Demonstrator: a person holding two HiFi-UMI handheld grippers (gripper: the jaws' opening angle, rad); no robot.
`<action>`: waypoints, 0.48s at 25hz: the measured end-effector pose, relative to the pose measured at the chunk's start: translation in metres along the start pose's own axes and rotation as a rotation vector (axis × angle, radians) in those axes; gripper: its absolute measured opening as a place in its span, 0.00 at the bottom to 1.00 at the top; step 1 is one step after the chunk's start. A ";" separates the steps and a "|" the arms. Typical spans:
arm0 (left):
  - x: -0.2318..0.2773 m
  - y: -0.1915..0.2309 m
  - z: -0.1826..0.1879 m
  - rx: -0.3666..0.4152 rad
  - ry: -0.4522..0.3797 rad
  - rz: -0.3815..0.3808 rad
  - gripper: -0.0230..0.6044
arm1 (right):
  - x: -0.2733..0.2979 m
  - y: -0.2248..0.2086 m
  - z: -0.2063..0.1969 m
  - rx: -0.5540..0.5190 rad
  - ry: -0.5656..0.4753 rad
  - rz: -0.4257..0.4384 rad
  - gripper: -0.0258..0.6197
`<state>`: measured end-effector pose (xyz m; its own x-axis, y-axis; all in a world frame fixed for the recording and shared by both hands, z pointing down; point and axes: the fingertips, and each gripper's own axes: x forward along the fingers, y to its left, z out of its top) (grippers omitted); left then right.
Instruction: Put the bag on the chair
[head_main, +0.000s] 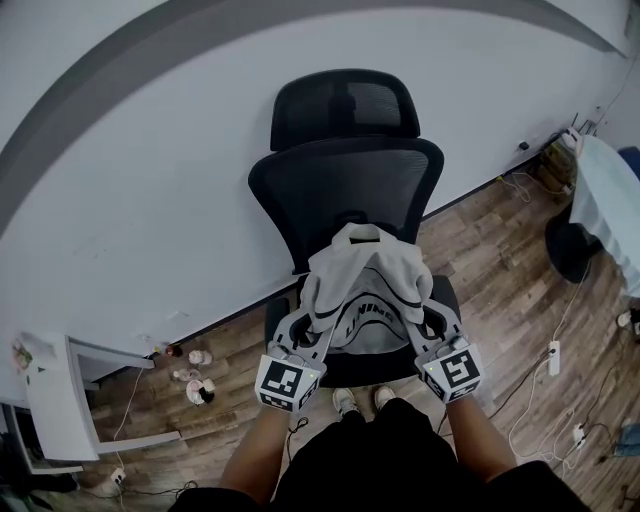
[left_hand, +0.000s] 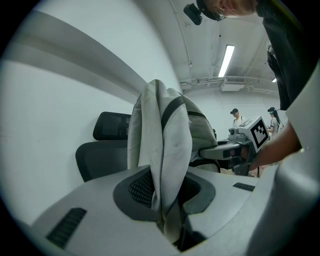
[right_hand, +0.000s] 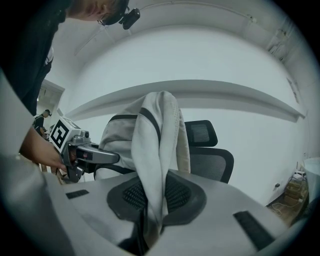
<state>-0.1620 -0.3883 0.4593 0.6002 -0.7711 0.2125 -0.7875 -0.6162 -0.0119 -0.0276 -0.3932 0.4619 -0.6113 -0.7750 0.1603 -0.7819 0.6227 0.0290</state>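
Note:
A white cloth bag (head_main: 360, 290) with black stripes and grey lettering hangs between my two grippers, over the seat of a black mesh office chair (head_main: 345, 170). My left gripper (head_main: 300, 335) is shut on the bag's left edge; a fold of the bag (left_hand: 165, 165) rises from its jaws. On the other side my right gripper (head_main: 432, 332) is shut on the bag's right edge, with the cloth (right_hand: 155, 165) pinched between its pads. The chair's backrest (left_hand: 105, 155) and headrest (right_hand: 200, 132) stand behind the bag. The seat is mostly hidden under the bag.
The chair stands against a white wall (head_main: 150, 200) on a wood floor (head_main: 500, 300). A white shelf unit (head_main: 60, 400) and small items (head_main: 195, 385) lie at the left. Cables and a power strip (head_main: 553, 358) lie at the right, near a covered table (head_main: 610, 205). My feet (head_main: 362, 400) are before the chair.

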 end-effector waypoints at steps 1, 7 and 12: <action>0.005 0.004 0.000 0.002 0.004 0.004 0.17 | 0.006 -0.004 0.000 0.000 0.000 0.006 0.14; 0.035 0.026 0.001 0.001 0.025 0.048 0.17 | 0.037 -0.030 -0.002 0.007 0.013 0.048 0.14; 0.064 0.049 -0.010 -0.014 0.067 0.083 0.17 | 0.066 -0.048 -0.015 0.023 0.056 0.084 0.14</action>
<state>-0.1632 -0.4661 0.4823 0.5221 -0.8068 0.2766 -0.8364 -0.5477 -0.0187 -0.0284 -0.4731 0.4857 -0.6674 -0.7126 0.2162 -0.7312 0.6821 -0.0089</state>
